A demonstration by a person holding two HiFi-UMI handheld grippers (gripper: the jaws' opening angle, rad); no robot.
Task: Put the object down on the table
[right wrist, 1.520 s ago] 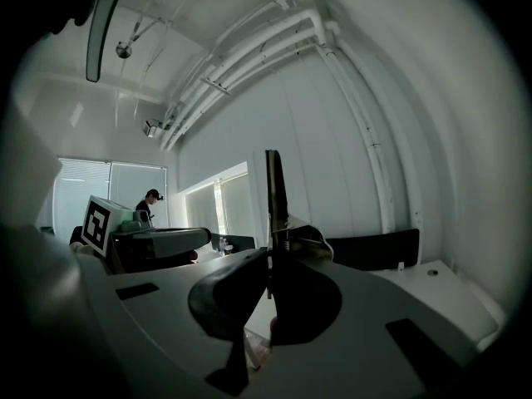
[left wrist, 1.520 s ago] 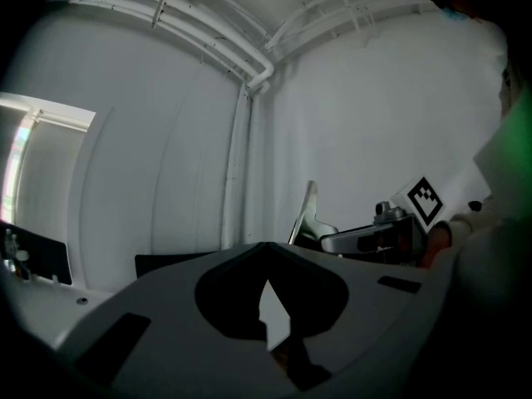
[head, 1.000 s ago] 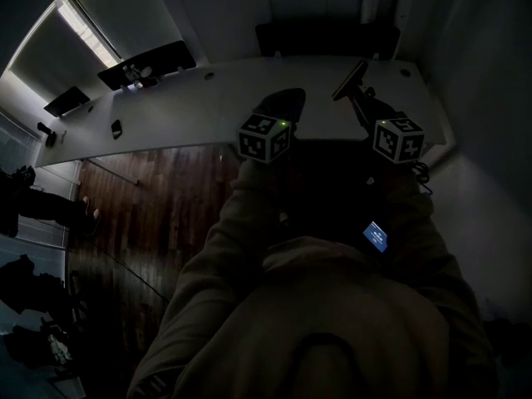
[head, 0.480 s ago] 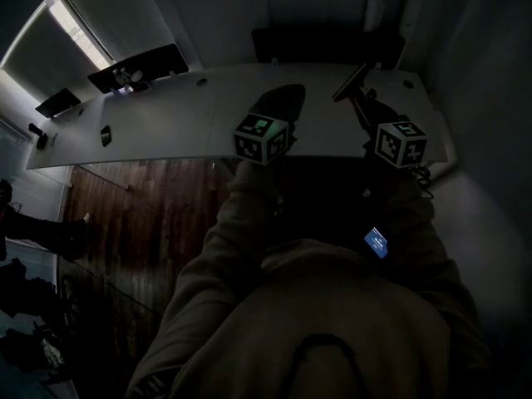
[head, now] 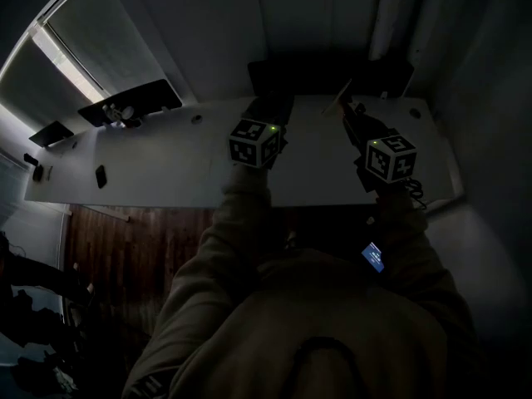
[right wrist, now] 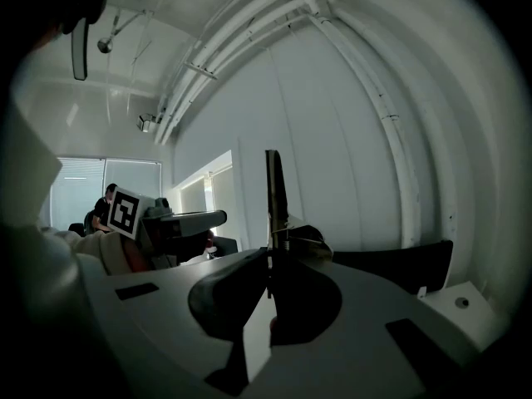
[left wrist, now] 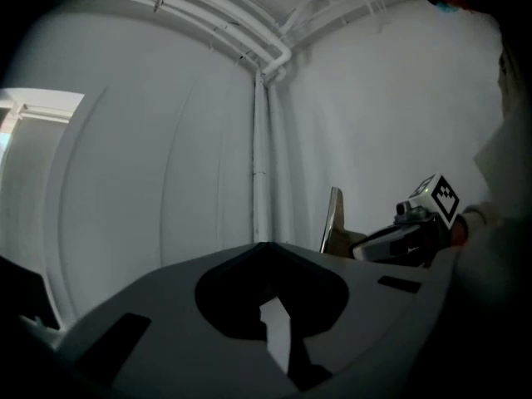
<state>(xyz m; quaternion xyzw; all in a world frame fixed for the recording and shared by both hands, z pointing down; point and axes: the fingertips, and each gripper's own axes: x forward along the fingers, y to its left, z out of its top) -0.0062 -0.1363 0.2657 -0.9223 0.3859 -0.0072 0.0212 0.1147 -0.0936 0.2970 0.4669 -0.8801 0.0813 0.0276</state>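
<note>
Right gripper (right wrist: 268,266) clamped on thin object (right wrist: 273,191), held upright above table (head: 166,160). Left gripper (left wrist: 268,264) closed, empty. Object not yet down; lowering and release remain.

A long white worktop (head: 166,165) runs across the middle of the head view, from the left edge to the right. At its far edge, in the upper left, lies a dark flat panel (head: 133,98) with a small pale item (head: 116,113) just beside it. A smaller dark panel (head: 51,131) sits further left. A small dark object (head: 100,175) rests near the left end. Round dark spots (head: 197,119) mark the surface. Below the near edge lies a wooden floor (head: 141,256).
</note>
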